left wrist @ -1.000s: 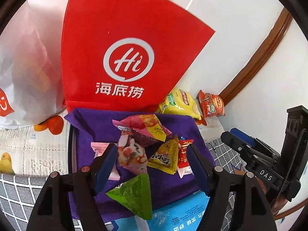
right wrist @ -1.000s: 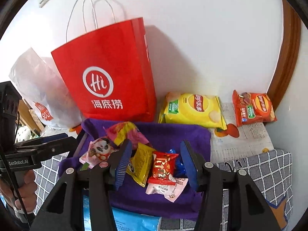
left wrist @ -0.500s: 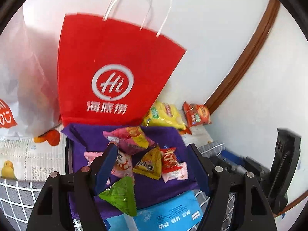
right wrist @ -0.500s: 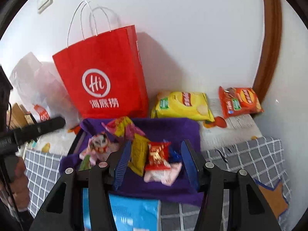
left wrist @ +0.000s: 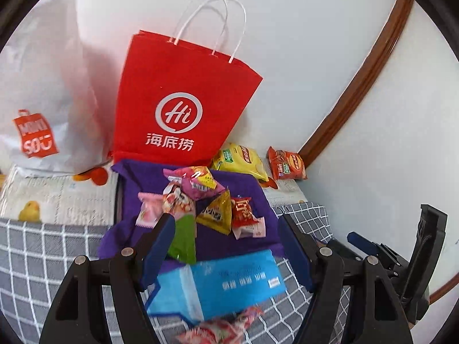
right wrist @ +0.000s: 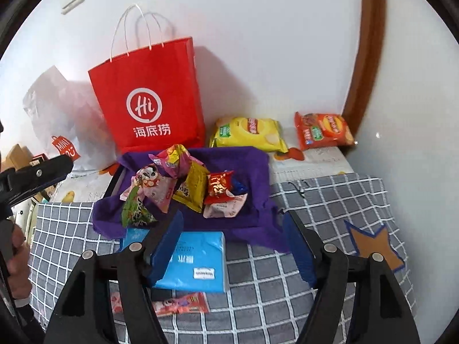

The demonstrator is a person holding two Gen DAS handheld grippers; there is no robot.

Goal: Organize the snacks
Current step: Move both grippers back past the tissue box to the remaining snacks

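Checked blanket (right wrist: 315, 200) under purple cloth (right wrist: 252, 172), blue pack (right wrist: 198, 258), 2 chip bags (right wrist: 249, 132).

My left camera looks down from the left over my tongs (left wrist: 223, 246); my right camera does likewise from the right. Both face the wall from nearby and share the red bag (left wrist: 183, 106) (right wrist: 149, 97) and purple cloth (left wrist: 243, 186) (right wrist: 252, 166).

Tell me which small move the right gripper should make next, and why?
Probably move forward and down toward the red snack packet. The right gripper is open and empty above the blue pack, and the snacks lie loose on the purple cloth just ahead.
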